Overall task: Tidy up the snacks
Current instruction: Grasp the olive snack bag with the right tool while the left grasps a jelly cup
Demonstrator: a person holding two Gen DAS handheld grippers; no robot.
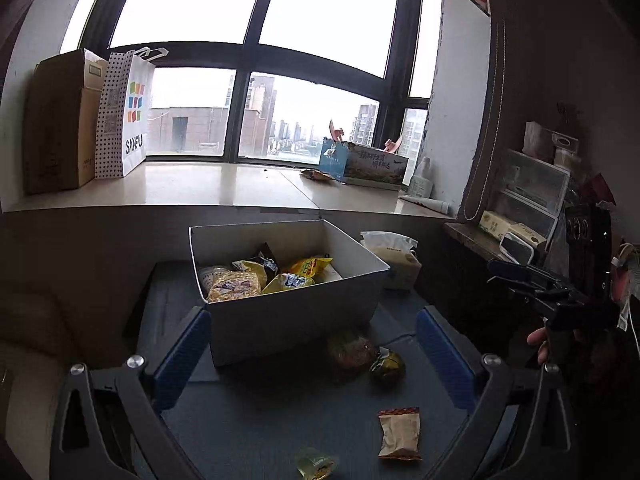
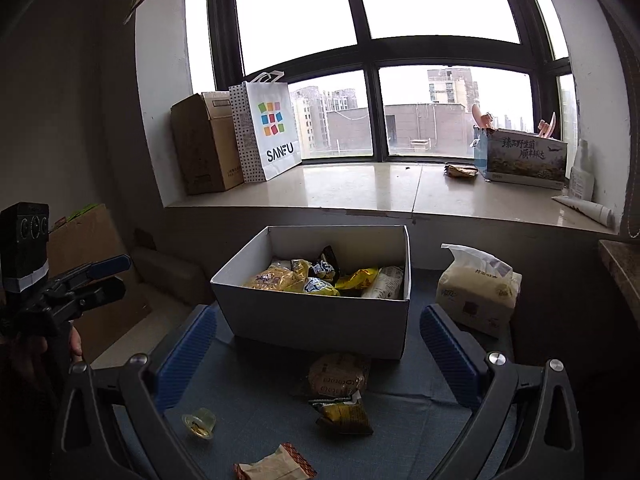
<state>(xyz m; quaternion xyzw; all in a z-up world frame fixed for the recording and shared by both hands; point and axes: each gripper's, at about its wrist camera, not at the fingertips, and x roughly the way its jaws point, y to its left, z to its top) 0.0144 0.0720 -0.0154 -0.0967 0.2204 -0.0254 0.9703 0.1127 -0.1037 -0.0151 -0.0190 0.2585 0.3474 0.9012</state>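
- left gripper (image 1: pixel 312 350) wide apart, empty, hovering over the blue mat (image 1: pixel 280 420) in front of the white box (image 1: pixel 296 312)
- right gripper (image 2: pixel 316 354) also spread, holding nothing, same height, aimed at the box
- box already holds several yellow and dark snack packs (image 2: pixel 320 278); four items loose on the mat: round brown pack (image 2: pixel 338 374) touching the box front, small green-yellow pack (image 2: pixel 344 414) just beside it, jelly cup (image 2: pixel 199 423) to the left, beige-and-orange pack (image 2: pixel 272 466) nearest the cameras
- risk: round pack sits tight against the box wall, so a finger could likely hit or shove the box instead of closing round the pack
- risk: it and the green-yellow pack are nearly touching; a wide pinch may catch both or flick one away
- risk: jelly cup looks small and slick, probably squirts out or gets crushed if squeezed hard
- risk: flat beige pack lies low on cloth; fingers may snag the mat
- risk: both grippers face the same patch, collision likely if they go in together
- tissue pack (image 2: pixel 478 292) just right of the box, could get knocked
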